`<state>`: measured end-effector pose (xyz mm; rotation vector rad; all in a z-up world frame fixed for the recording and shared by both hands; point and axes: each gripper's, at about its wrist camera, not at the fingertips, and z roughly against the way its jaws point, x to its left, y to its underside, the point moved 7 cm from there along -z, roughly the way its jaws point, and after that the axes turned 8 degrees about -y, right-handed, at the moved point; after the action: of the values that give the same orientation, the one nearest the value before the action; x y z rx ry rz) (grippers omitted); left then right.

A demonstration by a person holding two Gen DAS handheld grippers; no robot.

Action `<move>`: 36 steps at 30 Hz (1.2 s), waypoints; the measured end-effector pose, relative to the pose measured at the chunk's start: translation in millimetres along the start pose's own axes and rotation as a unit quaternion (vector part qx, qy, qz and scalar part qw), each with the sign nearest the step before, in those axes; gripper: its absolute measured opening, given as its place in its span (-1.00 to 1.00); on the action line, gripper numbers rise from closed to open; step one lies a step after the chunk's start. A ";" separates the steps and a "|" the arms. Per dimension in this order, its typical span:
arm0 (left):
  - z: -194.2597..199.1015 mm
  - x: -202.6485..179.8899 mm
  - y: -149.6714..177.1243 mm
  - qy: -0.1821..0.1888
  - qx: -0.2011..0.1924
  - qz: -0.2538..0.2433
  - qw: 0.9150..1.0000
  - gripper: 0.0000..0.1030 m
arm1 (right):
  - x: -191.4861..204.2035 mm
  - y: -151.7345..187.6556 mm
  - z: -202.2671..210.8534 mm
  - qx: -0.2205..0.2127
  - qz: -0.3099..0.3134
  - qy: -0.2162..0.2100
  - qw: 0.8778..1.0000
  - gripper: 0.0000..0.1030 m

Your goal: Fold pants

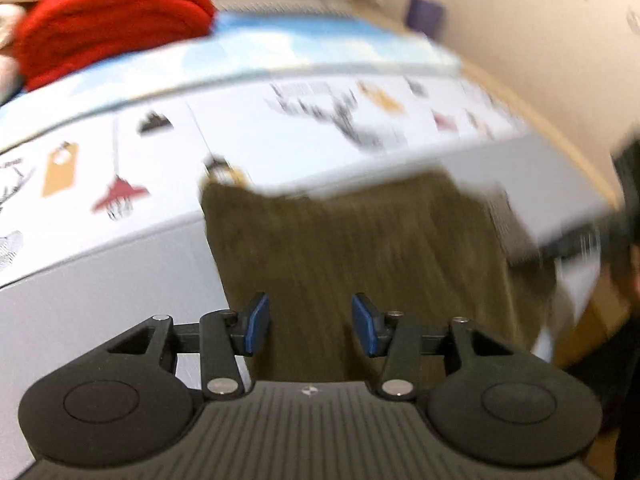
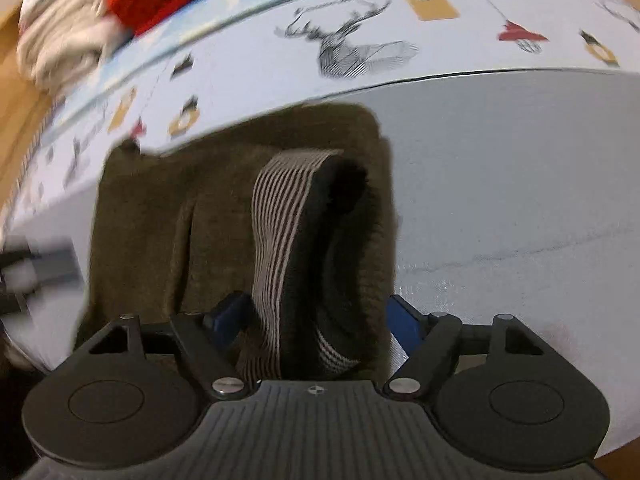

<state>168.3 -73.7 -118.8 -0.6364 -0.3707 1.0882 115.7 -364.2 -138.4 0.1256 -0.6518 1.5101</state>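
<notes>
The olive-brown pants (image 1: pixel 360 248) lie folded on the grey table surface (image 1: pixel 100 292); the left wrist view is blurred. My left gripper (image 1: pixel 310 324) is open just above the near part of the pants, nothing between its blue pads (image 1: pixel 256 322). In the right wrist view the pants (image 2: pixel 160 216) show a striped grey waistband (image 2: pixel 276 216) curled open on top. My right gripper (image 2: pixel 316 320) is open, with the waistband and fabric lying between its blue fingers (image 2: pixel 404 322), which stand well apart.
A printed white sheet with deer and lamp drawings (image 2: pixel 360 48) covers the table behind the pants. A red cloth (image 1: pixel 112 16) and a pale heap (image 2: pixel 60 40) lie at the back left. A wooden edge (image 1: pixel 560 132) runs at the right.
</notes>
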 end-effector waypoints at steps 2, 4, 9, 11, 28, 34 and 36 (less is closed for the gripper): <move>-2.9 0.6 -14.2 -0.004 -0.023 0.010 1.000 -0.34 | -0.5 -1.3 4.5 -0.008 -0.006 -0.010 1.000 0.42; -9.5 -1.6 -24.5 -0.008 -0.033 0.013 0.999 -0.43 | -4.1 -3.8 12.6 -0.024 -0.022 -0.022 0.999 0.31; -55.3 2.1 -25.5 -0.048 0.028 0.010 0.998 -0.59 | -11.1 9.9 5.5 0.014 -0.005 -0.027 1.000 0.26; -80.0 14.9 -18.9 -0.077 0.069 0.025 0.994 -0.63 | -12.6 11.7 4.8 0.017 -0.006 -0.028 0.999 0.27; -104.2 52.4 5.5 0.031 0.167 0.256 0.952 0.71 | -22.2 -30.3 -47.7 0.005 -0.064 -0.055 0.996 0.87; -112.7 48.6 2.1 0.024 0.160 0.235 0.958 0.57 | -8.3 -35.0 -52.1 -0.001 -0.035 -0.039 0.999 0.68; -110.9 45.6 -2.5 0.020 0.148 0.222 0.964 0.25 | -5.2 -37.5 -50.2 -0.009 -0.028 -0.040 0.999 0.48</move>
<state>253.1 -65.9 -203.3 -0.4818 -0.0207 1.5211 167.6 -348.7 -170.5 0.1901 -0.7190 1.4506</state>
